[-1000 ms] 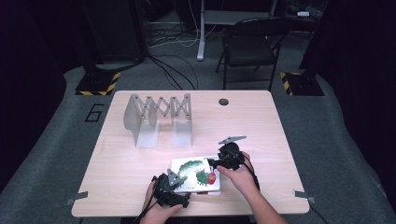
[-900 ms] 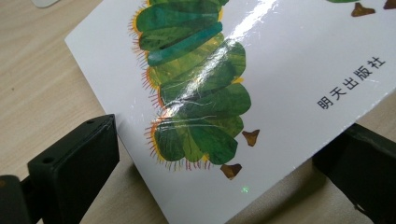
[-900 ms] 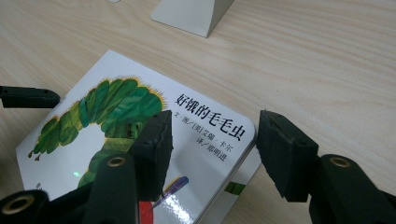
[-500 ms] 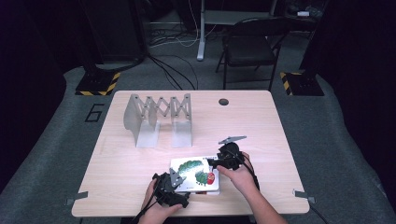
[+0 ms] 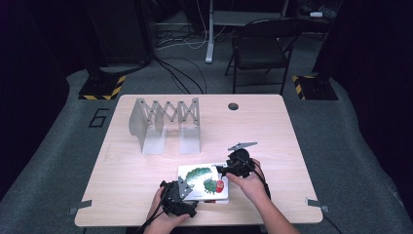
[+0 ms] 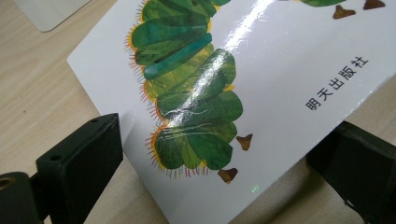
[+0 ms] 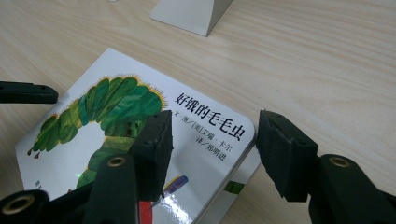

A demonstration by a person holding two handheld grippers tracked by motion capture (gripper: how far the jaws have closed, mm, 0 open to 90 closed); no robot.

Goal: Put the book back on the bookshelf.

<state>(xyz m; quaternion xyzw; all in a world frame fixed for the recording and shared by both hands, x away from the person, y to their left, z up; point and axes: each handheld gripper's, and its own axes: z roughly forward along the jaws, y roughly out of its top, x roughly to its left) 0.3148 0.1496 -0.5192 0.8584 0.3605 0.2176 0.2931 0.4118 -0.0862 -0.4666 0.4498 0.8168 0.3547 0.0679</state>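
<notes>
Jaws of the right gripper stand spread, one over the book's cover, one off its corner edge; having just closed a little, not yet pressing. Left gripper jaws straddle the book's opposite corner, spread, cover between them, no pinch visible. Book lies flat on the worktop, near edge, well in front of the grey folding rack. Step judged: both grippers lining up for a grasp. Next move calls for closing on the edges squarely; glossy cover may slip.
</notes>
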